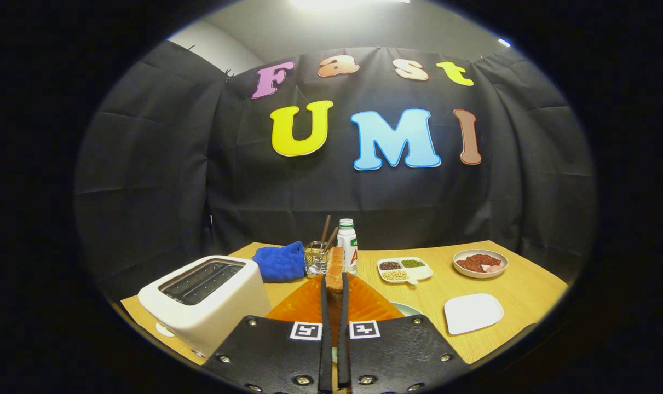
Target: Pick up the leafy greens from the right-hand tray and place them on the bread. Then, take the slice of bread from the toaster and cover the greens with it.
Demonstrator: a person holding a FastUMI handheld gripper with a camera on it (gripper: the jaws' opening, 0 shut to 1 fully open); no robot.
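I'm holding the slice of bread upright, pinched between the nearly closed fingers of my gripper; it's hanging above the orange mat, the toaster sitting just beside.

We see a bright overhead lamp glaring at the top, an evenly lit sharp centre, and fisheye-curved, darkened edges.

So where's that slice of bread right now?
The slice of bread stands on edge, pinched in the gripper, above the orange plate, right of the toaster.
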